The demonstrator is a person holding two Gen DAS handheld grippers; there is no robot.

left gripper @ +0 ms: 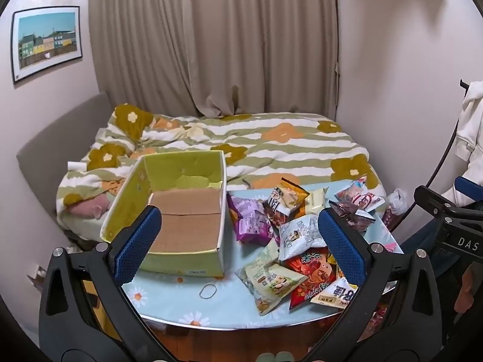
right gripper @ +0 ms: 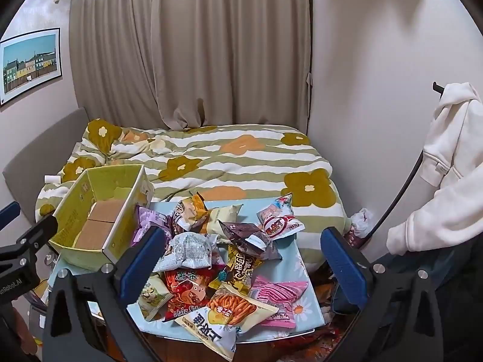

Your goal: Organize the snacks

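I judged the job barely begun. The yellow-green cardboard box [left gripper: 181,208] stood empty on the small table with the pale-blue daisy cloth [left gripper: 169,295], and the pile of crinkly foil snack packets [right gripper: 217,259] lay heaped just beside it. My left gripper [left gripper: 238,247] and right gripper [right gripper: 241,259] both hovered spread wide, holding nothing. Every packet remained to be boxed.

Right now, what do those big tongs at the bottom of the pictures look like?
The left tongs and the right tongs look the same: two black plastic arms spreading in a V, joined with round silver bolts. Each arm ends in a flat blue pad with a bumpy grid texture. White letters reading "DAS" mark the right one's black body. No cables show.
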